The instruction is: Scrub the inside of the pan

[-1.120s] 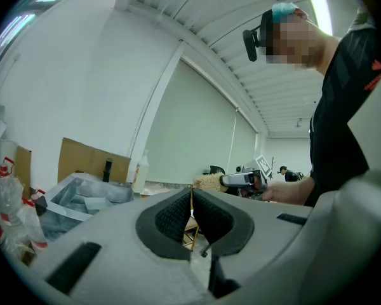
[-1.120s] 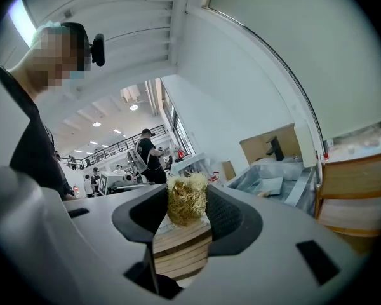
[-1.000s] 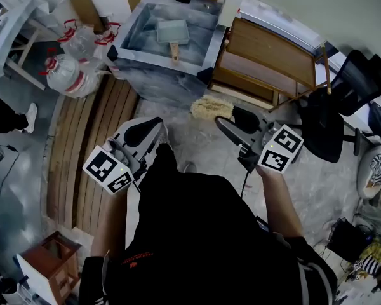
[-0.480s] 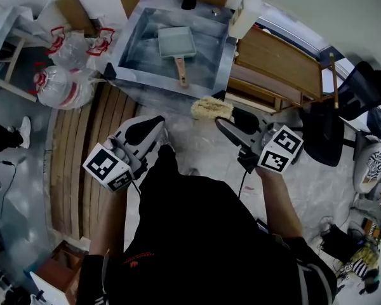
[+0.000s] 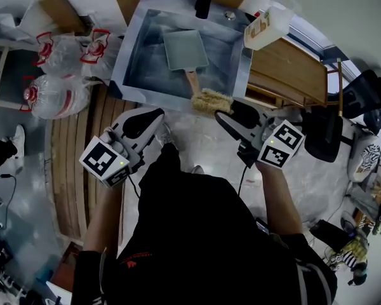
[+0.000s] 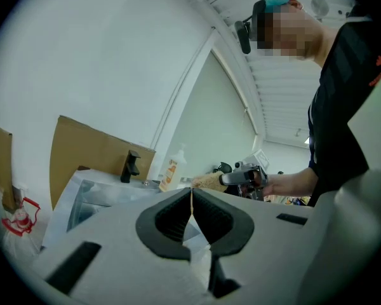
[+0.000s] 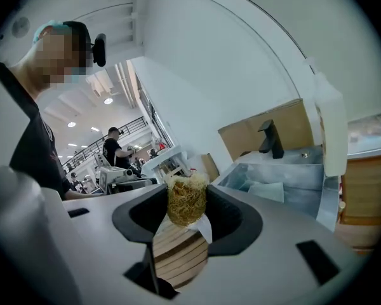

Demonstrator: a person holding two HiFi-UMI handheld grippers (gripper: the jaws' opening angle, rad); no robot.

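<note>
Pan sits flat in sink, ahead of both sets of fingertips.
Head view: right gripper holds scrubber at the sink's near rim; left gripper is short of the sink. Left gripper view: fingers clenched, nothing between. Right gripper view: fingers clamp the scrubber.

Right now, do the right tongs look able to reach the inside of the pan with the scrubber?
Probably yes. The right tongs grip the scrubber by the rim of the sink; the pan lies uncovered, nothing between them.
</note>
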